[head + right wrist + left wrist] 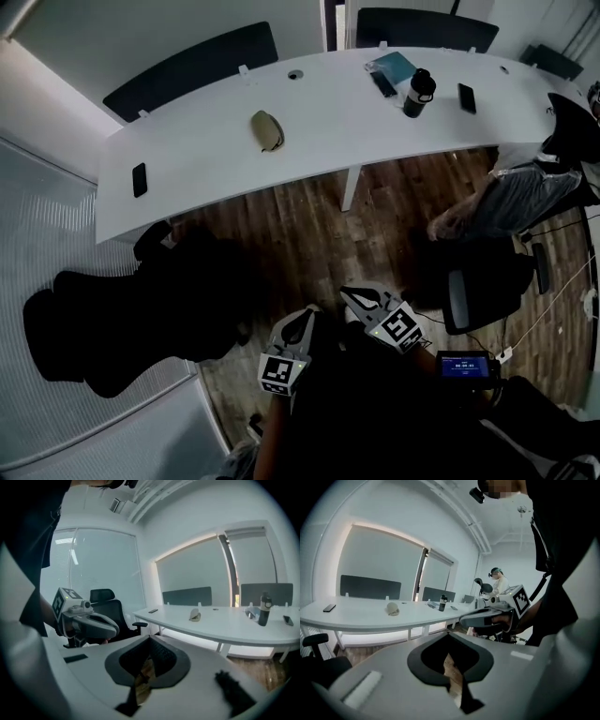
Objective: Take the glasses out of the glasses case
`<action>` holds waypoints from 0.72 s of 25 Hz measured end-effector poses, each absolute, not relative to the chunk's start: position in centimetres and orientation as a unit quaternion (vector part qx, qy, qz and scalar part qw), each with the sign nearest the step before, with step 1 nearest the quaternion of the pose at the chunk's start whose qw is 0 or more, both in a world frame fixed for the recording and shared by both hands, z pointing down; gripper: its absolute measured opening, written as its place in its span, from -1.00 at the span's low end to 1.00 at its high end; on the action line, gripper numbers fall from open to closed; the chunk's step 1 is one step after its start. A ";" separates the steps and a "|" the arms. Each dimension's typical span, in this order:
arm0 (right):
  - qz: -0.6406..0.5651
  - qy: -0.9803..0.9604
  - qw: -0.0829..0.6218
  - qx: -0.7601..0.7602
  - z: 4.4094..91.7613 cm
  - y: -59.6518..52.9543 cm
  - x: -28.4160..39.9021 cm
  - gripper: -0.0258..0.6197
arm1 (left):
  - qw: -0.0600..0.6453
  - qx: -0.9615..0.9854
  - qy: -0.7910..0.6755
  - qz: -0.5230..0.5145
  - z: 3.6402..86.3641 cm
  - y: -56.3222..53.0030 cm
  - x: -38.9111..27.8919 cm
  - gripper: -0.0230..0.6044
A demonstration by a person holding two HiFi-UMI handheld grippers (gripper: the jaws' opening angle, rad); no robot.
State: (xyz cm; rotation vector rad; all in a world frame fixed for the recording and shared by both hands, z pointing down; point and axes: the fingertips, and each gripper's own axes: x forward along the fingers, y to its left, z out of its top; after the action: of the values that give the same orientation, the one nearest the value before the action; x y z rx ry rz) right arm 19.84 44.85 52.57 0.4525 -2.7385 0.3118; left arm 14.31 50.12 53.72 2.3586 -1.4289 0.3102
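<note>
- On the white table [206,159], well apart from both grippers, lay the glasses case [267,129], seemingly closed.
- The left gripper [302,320] and right gripper [357,298] hung over the wooden floor [309,234], jaws pressed together, empty.

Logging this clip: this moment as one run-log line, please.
phase: not started | left hand-held gripper: shut, empty | right hand-held gripper: shut, empty | beige oval glasses case: on white curved table, untouched

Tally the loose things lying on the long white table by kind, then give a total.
Glasses case: 1
Dark phones: 3
Bottle: 1
Teal notebook: 1
Total: 6
</note>
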 end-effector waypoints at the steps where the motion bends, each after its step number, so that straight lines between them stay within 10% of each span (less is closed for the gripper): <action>1: 0.101 -0.966 0.178 0.156 52.4 44.4 19.2 -0.89 | 0.180 0.840 -0.500 0.108 53.8 49.6 13.8 -0.90; 18: 0.037 -0.959 0.228 0.162 49.8 40.3 11.2 -0.89 | 0.168 0.861 -0.480 0.031 51.9 43.4 5.4 -0.90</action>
State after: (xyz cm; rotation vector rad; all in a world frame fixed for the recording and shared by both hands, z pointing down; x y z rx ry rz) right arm 11.22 40.31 49.81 0.4461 -2.6432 0.1027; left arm 5.44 43.45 51.88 2.4484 -1.3642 0.0871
